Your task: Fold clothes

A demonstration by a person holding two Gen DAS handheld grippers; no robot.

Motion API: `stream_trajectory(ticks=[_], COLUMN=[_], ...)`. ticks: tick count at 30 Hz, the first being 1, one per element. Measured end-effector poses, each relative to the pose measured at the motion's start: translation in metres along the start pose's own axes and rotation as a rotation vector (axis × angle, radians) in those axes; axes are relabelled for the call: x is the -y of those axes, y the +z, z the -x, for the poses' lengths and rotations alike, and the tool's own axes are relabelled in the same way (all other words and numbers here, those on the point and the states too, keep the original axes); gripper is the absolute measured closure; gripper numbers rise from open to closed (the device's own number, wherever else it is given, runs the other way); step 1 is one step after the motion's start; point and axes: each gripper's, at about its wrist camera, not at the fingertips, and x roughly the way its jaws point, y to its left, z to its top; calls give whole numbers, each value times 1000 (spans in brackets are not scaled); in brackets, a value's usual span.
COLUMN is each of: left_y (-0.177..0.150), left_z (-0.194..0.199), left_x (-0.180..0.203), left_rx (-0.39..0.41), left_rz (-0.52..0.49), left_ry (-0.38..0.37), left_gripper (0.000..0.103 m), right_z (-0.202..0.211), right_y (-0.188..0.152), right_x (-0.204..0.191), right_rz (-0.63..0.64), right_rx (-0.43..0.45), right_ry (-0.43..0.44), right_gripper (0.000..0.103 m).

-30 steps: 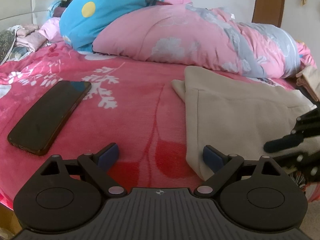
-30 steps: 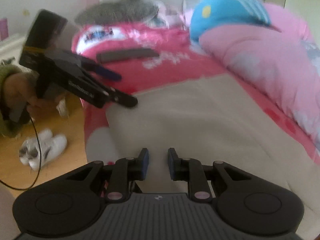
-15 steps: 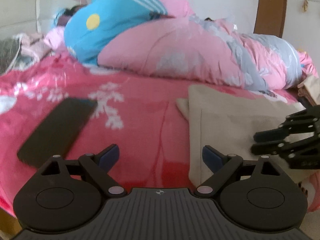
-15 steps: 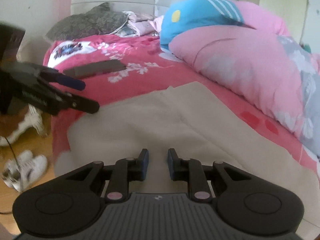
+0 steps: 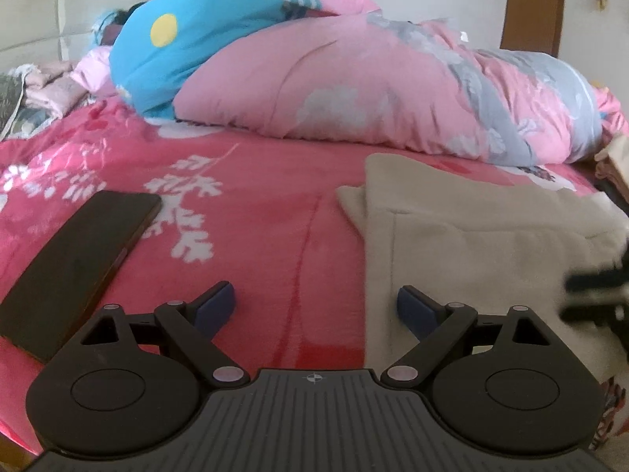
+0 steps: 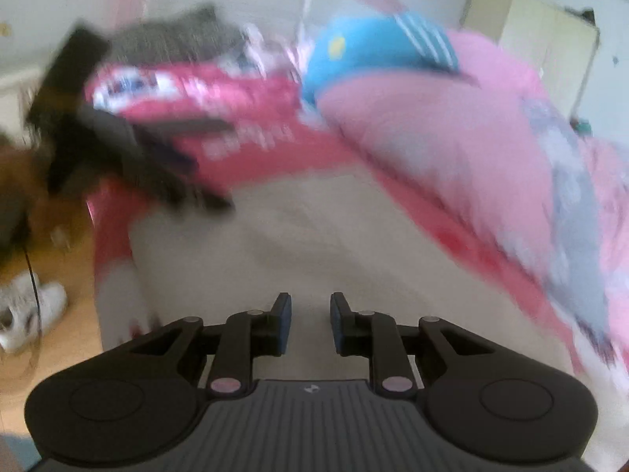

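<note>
Here the left gripper point(image 5: 314, 308), jaws wide, straddles the beige garment point(image 5: 479, 244) edge; right gripper point(image 6: 310, 320) jaws narrowly parted, empty.

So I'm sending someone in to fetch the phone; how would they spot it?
On the red floral bedspread, look to the side away from the beige garment. The phone lies flat near the bed's edge: the only dark, glossy slab there.

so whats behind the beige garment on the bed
Behind the beige garment lies a rolled pink and grey floral quilt, with a blue pillow further back. A strip of the red floral blanket shows between them; whatever sits behind the quilt is hidden.
</note>
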Motion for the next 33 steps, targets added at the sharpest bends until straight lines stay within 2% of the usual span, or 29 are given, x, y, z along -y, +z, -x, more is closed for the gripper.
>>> stream_trajectory(ticks=[3, 7, 10, 12, 13, 16, 19, 21, 22, 24, 27, 31, 33], left_y=[1, 2, 3, 6, 7, 9, 2, -8, -14, -24, -27, -26, -28], left_z=[-1, -1, 0, 11, 20, 46, 53, 50, 47, 41, 40, 34, 26], left_x=[2, 3, 5, 10, 13, 28, 52, 72, 83, 102, 118, 125, 125], left_rx=[1, 1, 11, 56, 89, 171, 158, 123, 102, 62, 46, 43, 16], left_rz=[-14, -2, 2, -7, -18, -56, -82, -109, -126, -153, -164, -169, -166], left_ry=[8, 16, 28, 41, 28, -28, -127, -178, -190, -214, -243, -234, -226], left_gripper=[11, 11, 11, 12, 12, 11, 11, 11, 11, 13, 15, 15, 14], right_z=[15, 51, 52, 57, 62, 93, 116, 119, 113, 108, 125, 149, 156], right_y=[-23, -28, -61, -78, -75, -71, -90, -116, -130, -152, -152, -152, -170], right_x=[20, 42, 54, 57, 60, 56, 61, 61, 61, 54, 55, 57, 63], right_rz=[-104, -228, -314, -359, -394, -364, -435, -492, -513, -527, -555, -593, -649], right_rx=[2, 73, 12, 69, 61, 151, 221, 206, 152, 172, 225, 297, 287], right_ry=[22, -11, -40, -37, -42, -167, -300, -406, -458, -505, -554, -617, -673], right_gripper=[80, 80, 78, 78, 78, 78, 78, 78, 78, 78, 78, 78, 78])
